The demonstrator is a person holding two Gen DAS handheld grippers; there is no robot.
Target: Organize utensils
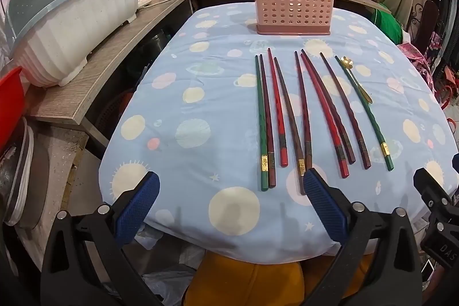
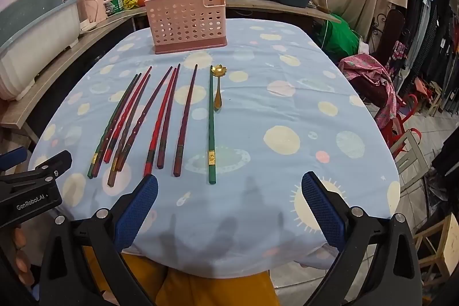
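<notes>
- The chopsticks (image 1: 304, 116) lie in a loose row on the counter (image 1: 200, 105), ahead of both hand-held grippers, thick ends toward the grippers and tips toward the holder (image 1: 292, 5) at the far side.
- Their long axes run roughly away from the grippers, so the jaws, which stand left and right, would straddle a stick across its width.
- The left hand-held gripper (image 1: 229, 191) is released, jaws wide with nothing between them; the row sits ahead and slightly to its right, and the thick end of one brown stick lies just beside its right finger (image 1: 321, 197).
- The right hand-held gripper (image 2: 229, 191) is likewise released and empty; most of the row lies ahead and to its left.
- The green chopstick (image 2: 211, 128) lies almost straight ahead of the right gripper, apart from the rest, and looks like that gripper's easiest pick.
- The gold spoon (image 2: 218, 88) lies just right of that stick's tip, farther off, bowl toward the holder.
- The left gripper is nearer the green and dark pair (image 1: 265, 119) at the row's left end.
</notes>
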